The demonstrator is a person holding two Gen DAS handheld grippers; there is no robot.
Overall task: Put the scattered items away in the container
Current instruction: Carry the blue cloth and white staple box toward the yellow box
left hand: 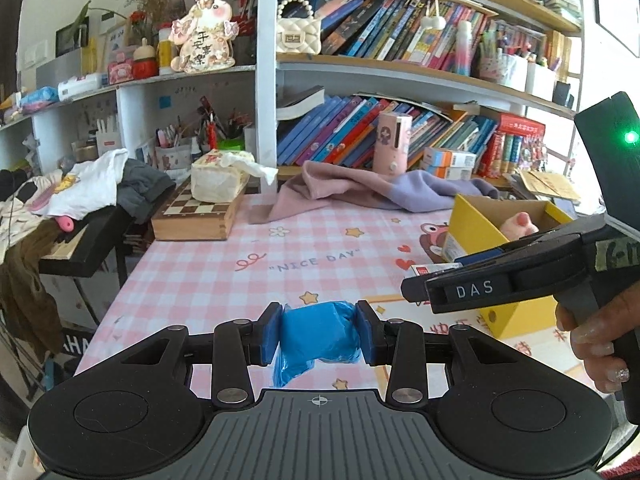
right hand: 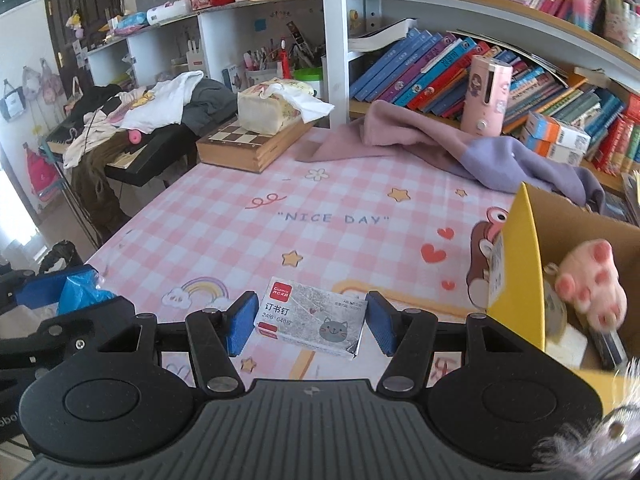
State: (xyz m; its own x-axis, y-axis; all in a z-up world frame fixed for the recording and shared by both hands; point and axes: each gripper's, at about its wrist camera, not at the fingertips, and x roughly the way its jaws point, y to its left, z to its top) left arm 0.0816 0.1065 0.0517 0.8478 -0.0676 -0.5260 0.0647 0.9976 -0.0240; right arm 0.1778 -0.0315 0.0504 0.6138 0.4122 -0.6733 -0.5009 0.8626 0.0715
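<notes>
Gripping a crumpled blue plastic bundle (left hand: 318, 338) between its blue pads (left hand: 271, 334), the left gripper (left hand: 319, 334) has its fingers clamped on the bundle on both sides, held above the near edge of the pink checked tablecloth (left hand: 224, 268). In the right wrist view the same bundle (right hand: 80, 290) shows at the far left edge, beside that gripper's black frame.

Further left in the scene, a pile of clothes (right hand: 132, 112) lies on a dark side stand. On the far left part of the table sits a wooden chessboard box (right hand: 250, 146) with a tissue pack (right hand: 272, 108) on top of it. A pink and lilac cloth (right hand: 440, 148) lies across the far side of the table, just in front of a bookshelf (right hand: 460, 68) packed with leaning books.

Toward the middle, the right gripper (right hand: 310, 324) has its fingers apart, one on each side of a small staple box (right hand: 310, 322) with a cat drawn on it; the box lies flat on the tablecloth and the pads (right hand: 242, 322) stand just beside its short ends, whether touching I cannot tell.

At the right stands the yellow cardboard box (right hand: 518, 260), open at the top. Inside it rests a pink plush paw (right hand: 592, 284) along with a few smaller items too blurred to name. From the left wrist view the yellow cardboard box (left hand: 472, 220) sits right of and beyond the right gripper's black body.
</notes>
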